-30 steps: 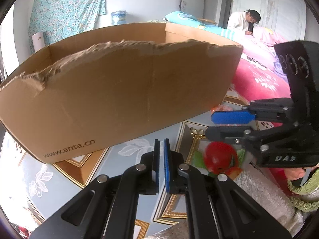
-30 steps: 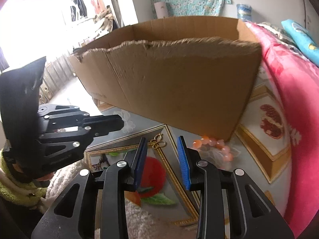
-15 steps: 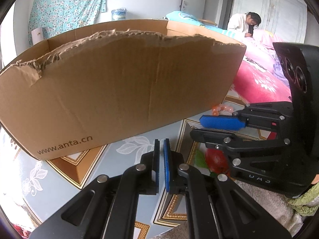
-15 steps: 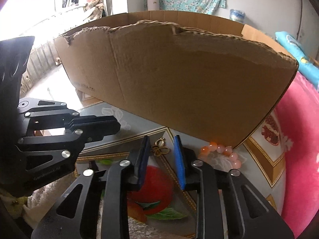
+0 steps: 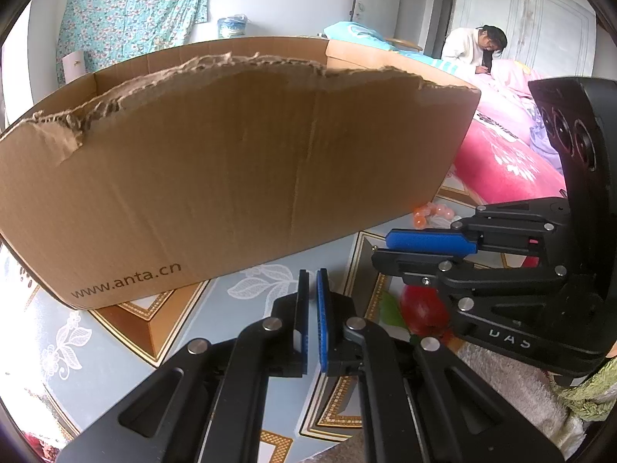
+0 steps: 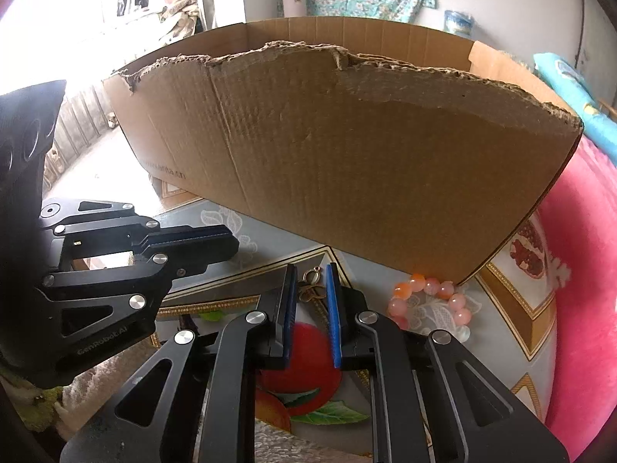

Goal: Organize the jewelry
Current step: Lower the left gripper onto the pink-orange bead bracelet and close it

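Right wrist view is filled mostly by the box (image 6: 366,162), a wide cardboard carton with a torn top edge, standing on the table (image 6: 246,231) and open upward, probably so jewelry can be dropped in over the low ragged wall. Its inside is hidden from both cameras, so I cannot tell what it holds. The patterned cloth on the table, with printed fruit and gold borders, makes small gold pieces hard to pick out

Next in size, the left gripper (image 6: 200,245) reaches in from the left of that view; in its own camera the left gripper (image 5: 312,281) has its blue pads nearly pressed together with nothing between them, held low over the table in front of the box, seemingly waiting out of the way

Smaller, the right gripper (image 6: 311,281) has its fingers spread a little, straddling the charm, and is pointed down toward the table just before the box; the narrow gap suits so thin a target. Whether the pads touch it yet I cannot tell

The bracelet (image 6: 428,301), a ring of pink and orange beads, lies on the table at the box's near right corner, just beside the right gripper and untouched

Smallest, the charm (image 6: 310,283), a gold looped piece, lies on the table between the right fingertips, so it looks like the piece being picked first
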Action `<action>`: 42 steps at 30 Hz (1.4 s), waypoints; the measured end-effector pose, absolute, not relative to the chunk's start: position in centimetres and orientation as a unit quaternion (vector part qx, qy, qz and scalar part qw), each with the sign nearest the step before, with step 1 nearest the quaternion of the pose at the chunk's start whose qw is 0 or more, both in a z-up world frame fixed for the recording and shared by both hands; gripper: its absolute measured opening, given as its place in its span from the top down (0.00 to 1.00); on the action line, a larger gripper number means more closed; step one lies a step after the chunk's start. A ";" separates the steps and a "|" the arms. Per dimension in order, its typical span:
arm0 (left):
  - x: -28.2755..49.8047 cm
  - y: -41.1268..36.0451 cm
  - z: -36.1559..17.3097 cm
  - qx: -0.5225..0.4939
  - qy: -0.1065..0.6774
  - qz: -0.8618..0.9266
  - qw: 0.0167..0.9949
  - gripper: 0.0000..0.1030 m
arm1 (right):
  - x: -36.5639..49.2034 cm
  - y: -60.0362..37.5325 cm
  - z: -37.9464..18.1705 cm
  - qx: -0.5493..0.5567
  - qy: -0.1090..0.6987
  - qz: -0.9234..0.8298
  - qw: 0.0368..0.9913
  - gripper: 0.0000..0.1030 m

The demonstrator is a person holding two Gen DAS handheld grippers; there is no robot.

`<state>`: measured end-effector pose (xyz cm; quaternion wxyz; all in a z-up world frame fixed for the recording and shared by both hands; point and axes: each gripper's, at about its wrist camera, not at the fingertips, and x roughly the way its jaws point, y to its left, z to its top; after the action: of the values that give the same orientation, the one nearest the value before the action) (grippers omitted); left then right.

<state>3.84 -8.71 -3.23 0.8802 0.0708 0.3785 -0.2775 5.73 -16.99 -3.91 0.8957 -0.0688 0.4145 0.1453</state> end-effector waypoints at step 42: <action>3.5 -22.1 -2.9 0.208 0.353 -0.409 0.815 0.91 | 1.6 -28.9 6.5 0.004 0.334 0.063 0.941 0.87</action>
<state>3.53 -22.07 -2.86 0.8153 0.2082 0.3531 -0.4089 1.56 -28.93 6.53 0.9405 0.0039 0.3338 0.0629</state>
